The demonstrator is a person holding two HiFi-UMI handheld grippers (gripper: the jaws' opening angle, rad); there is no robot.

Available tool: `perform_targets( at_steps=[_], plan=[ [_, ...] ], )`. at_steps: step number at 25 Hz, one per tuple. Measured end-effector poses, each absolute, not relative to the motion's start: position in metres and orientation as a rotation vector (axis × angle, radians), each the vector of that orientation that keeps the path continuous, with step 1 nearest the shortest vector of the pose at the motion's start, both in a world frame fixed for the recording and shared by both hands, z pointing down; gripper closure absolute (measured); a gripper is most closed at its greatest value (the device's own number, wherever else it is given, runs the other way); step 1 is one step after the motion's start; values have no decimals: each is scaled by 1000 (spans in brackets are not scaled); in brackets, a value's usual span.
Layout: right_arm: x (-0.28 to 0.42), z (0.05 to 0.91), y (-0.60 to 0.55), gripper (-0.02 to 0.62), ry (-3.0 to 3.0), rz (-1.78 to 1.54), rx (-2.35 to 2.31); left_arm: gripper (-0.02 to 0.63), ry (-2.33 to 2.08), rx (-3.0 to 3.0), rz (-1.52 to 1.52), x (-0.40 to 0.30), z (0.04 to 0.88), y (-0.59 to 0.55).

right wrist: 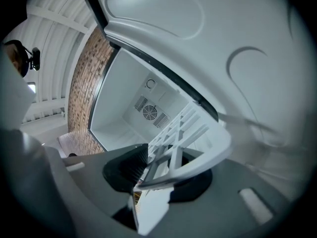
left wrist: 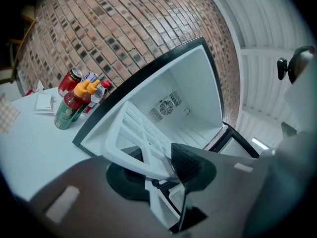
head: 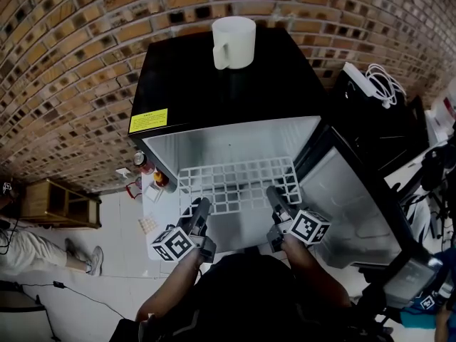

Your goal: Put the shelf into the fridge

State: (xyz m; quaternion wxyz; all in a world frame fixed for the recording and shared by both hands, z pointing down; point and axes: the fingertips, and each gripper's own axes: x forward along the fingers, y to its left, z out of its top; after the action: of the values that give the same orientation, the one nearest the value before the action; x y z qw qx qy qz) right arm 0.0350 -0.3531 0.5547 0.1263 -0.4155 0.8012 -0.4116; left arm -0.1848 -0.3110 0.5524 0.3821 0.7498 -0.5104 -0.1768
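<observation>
- My left claw (left wrist: 159, 168) is clenched on the front rim of the white grid shelf (head: 235, 184), toward its left corner, and both pads press on the plastic.
- My right claw (right wrist: 157, 171) grasps the same rim toward the right corner, with the rim caught between its pads.
- The shelf reaches ahead of both claws. Its far part is inside the open fridge (head: 214, 84) and its near edge sticks out toward me.
- Past the shelf is the fridge's white cavity, with a round fan grille (left wrist: 166, 107) in the back wall.
- To the right of my right claw, the fridge door (head: 353, 198) stands swung wide, its pale inner lining facing the cavity.
- Above and beyond the claws, a white mug (head: 234, 43) stands on the fridge's black top. A yellow label (head: 148, 120) sits at the top's front left corner.
- To the left of my left claw, a white tabletop (left wrist: 29, 152) lies just beside the fridge.
- On it, close together, are a red can (left wrist: 69, 78) and a green-labelled bottle (left wrist: 68, 108).
- A brick wall (head: 71, 63) rises behind the fridge and the table.
- Further left, a low wooden cabinet (head: 57, 204) stands on the pale floor (head: 114, 276), and a person's leg (head: 43, 251) stretches out near it.
- Far to the right, beyond the door, a white power strip (head: 360, 80) with a coiled cable rests on a black unit.
</observation>
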Motion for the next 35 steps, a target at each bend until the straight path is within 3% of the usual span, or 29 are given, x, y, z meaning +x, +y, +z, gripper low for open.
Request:
perform_targets(
  at_steps=[35],
  plan=[
    [22, 564, -412, 451, 2133, -1268, -1440, 468, -1485, 1792, -472, -197, 559, -360]
  ],
)
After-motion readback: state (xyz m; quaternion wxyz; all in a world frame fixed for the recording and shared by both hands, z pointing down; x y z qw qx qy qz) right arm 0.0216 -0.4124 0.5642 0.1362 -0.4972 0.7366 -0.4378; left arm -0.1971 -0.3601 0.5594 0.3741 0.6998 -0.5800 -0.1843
